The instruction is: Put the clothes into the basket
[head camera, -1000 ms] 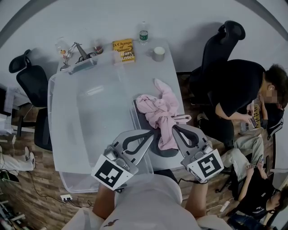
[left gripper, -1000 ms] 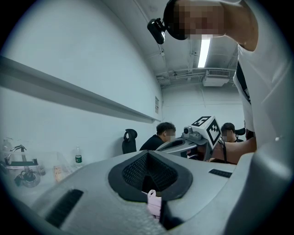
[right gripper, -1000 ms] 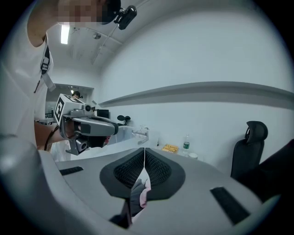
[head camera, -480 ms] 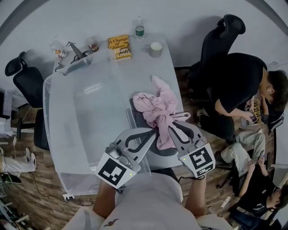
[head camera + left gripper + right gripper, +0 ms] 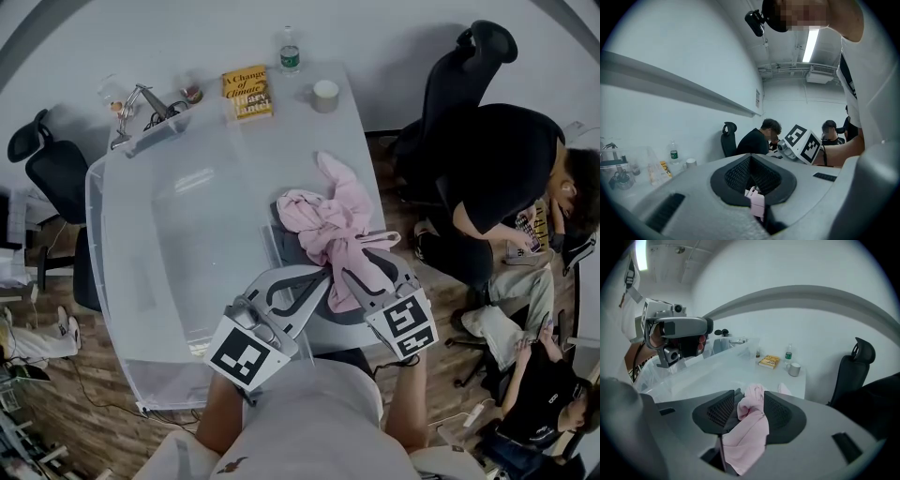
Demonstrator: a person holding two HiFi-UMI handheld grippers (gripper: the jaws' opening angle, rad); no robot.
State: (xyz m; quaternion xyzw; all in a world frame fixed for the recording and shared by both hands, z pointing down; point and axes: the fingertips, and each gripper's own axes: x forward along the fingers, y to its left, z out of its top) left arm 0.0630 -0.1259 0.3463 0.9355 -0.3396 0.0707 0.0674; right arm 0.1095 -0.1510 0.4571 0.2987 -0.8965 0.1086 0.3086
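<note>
Cloth of the pink garment (image 5: 330,220), pinched at a fold in the clenched left gripper (image 5: 757,205) and loose between the just-opening jaws of the right gripper (image 5: 749,412), looks light and limp, best gripped at its bunched middle just ahead.

Both grippers held forward side by side, tips converged. Left gripper (image 5: 322,278): jaws pressed together, scrap of pink garment (image 5: 334,221) pinched between them. Right gripper (image 5: 364,259): tilted downward, jaws just opened partway, pink fabric draped loosely between pads. Bare forearms seen behind marker cubes.
</note>
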